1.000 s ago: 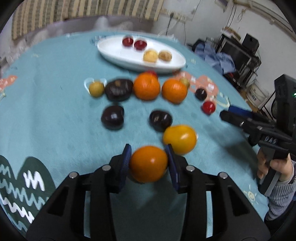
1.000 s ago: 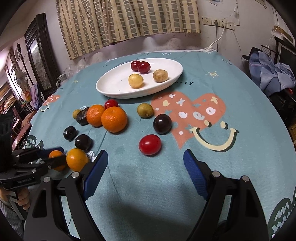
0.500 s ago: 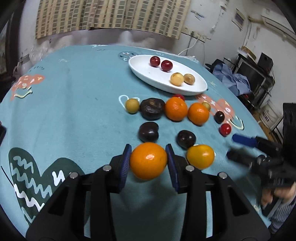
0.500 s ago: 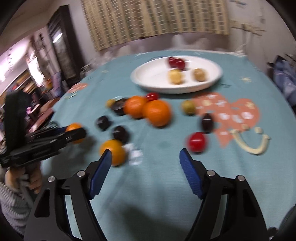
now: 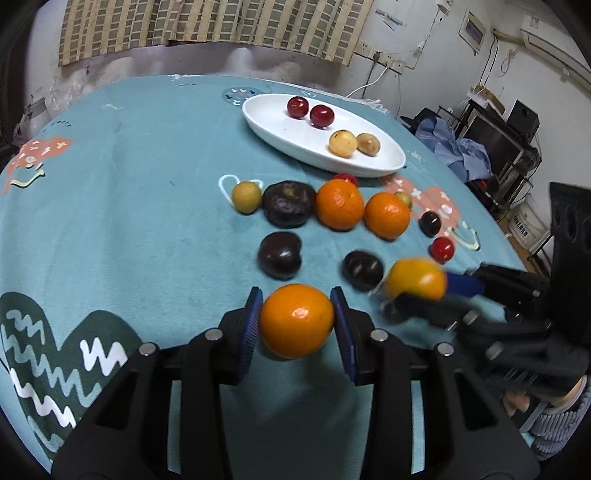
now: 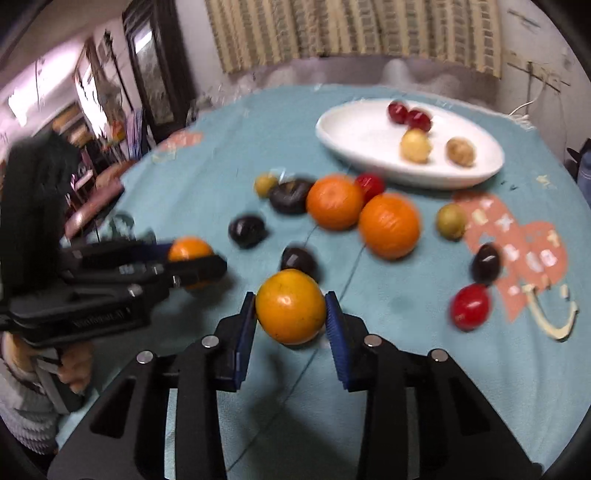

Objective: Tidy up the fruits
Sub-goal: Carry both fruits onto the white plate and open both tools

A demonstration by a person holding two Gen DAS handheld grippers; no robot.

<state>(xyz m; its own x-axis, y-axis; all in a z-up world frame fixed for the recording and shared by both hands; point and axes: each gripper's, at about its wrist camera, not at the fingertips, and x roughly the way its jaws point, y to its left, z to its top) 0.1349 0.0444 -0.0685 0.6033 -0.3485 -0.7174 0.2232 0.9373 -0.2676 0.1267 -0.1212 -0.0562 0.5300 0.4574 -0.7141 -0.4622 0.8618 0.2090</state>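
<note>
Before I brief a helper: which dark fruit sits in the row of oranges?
Start at the white oval plate. Just before it runs a row of fruit on the teal cloth. The dark plum lies between the small yellow-green fruit and an orange, biggest of the dark ones.

A striped curtain (image 5: 207,26) is hung on the pale back wall (image 5: 424,33). Wall sockets (image 5: 384,61) are seen beside it, and a dark cabinet (image 6: 155,74) is seen at the left.

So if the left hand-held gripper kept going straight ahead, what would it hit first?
Probably the dark plum just beyond the orange that the left hand-held gripper holds, though depth is hard to judge.
</note>
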